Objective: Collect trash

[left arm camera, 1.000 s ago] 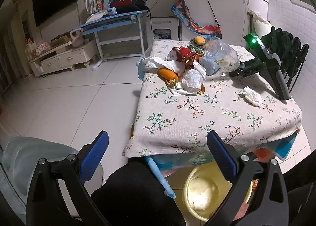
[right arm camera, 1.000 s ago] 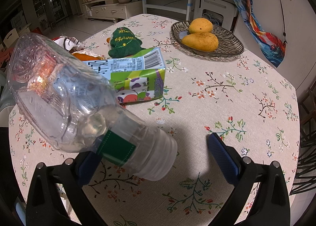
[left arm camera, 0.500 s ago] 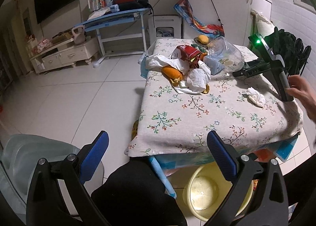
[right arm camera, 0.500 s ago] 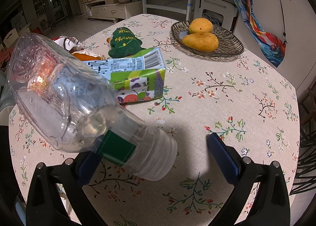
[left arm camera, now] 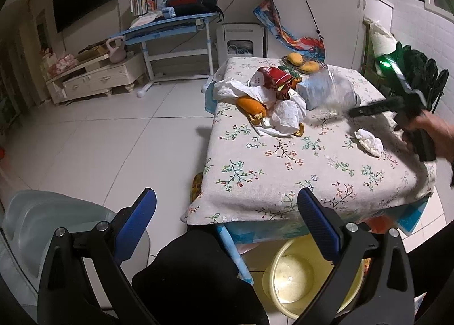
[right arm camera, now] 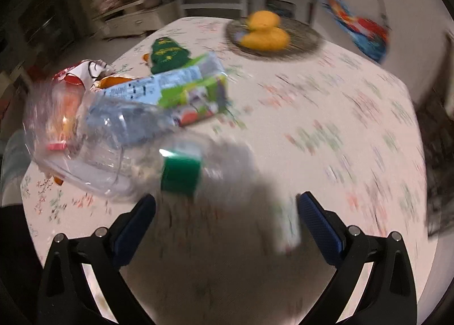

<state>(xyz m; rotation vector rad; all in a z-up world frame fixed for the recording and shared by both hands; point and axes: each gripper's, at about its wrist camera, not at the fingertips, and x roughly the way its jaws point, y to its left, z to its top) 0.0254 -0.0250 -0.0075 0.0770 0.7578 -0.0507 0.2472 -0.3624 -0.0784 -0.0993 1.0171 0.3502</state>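
Hovering off the near edge of the worktop (left arm camera: pixel 283 166), my left fingers (left arm camera: pixel 224 218) stand spread wide with nothing between them, above the floor and a yellow basin (left arm camera: pixel 309 276) that sits under the cloth's overhang at about 5 o'clock. From this side I see the whole floral cloth: a heap of white paper and wrappers (left arm camera: pixel 272 103) toward 12 o'clock, a crumpled tissue (left arm camera: pixel 369 142) alone at 2 o'clock, and my other hand (left arm camera: pixel 434 134) gripping the right tool at 3 o'clock, its tip near a smeared clear plastic bottle (left arm camera: pixel 337 95). A pale bin (left arm camera: pixel 42 220) shows at 9 o'clock, partly cut off by the frame.

The right wrist view gives what the left cannot: the bottle (right arm camera: pixel 136 149) lies on its side just ahead of my right fingers (right arm camera: pixel 227 218), its green label at 11 o'clock, with a milk carton (right arm camera: pixel 181 92) lying behind it and a green fabric piece (right arm camera: pixel 167 54) beyond. A dish (right arm camera: pixel 303 38) with yellow fruit (right arm camera: pixel 264 34) sits at 12 o'clock. My right fingers are spread apart and grip nothing. The whole picture is heavily blurred, so I cannot tell whether the left pad touches the bottle, and a pale streak by the right pad is unreadable.
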